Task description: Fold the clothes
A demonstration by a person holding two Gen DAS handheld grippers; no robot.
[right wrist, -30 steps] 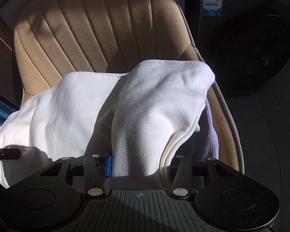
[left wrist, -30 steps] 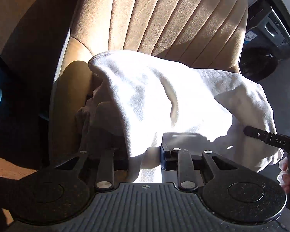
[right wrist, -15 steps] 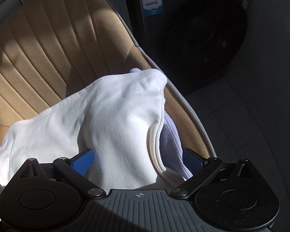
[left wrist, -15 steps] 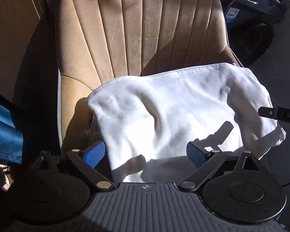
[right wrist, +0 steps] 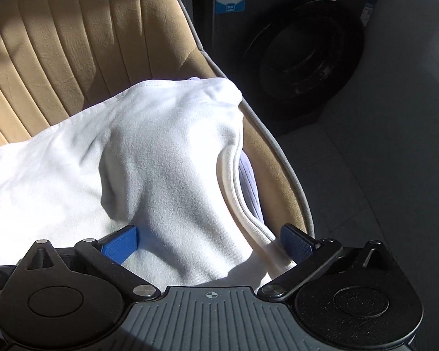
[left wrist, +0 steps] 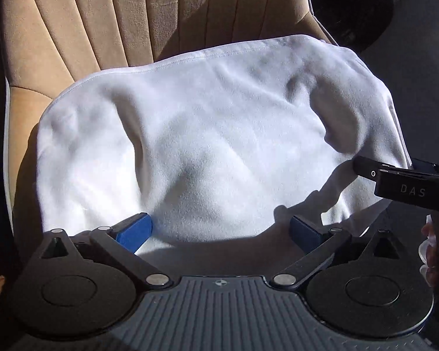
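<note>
White garment [left wrist: 219, 134] lying on tan chair [left wrist: 102, 23]. Left gripper [left wrist: 221, 229] and right gripper [right wrist: 209, 241] opening wide (nothing pinched), hovering over cloth.

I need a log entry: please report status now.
Left gripper opening, holds nothing. Right gripper open, empty. White garment lies on chair. Nothing in the way.

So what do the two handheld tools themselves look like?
Both match: the left tool and right tool have black linkage arms with silver pivot pins, round black discs, a ribbed grey base bearing a small crosshair mark, and blue textured pads. One side reads "DAS".
</note>
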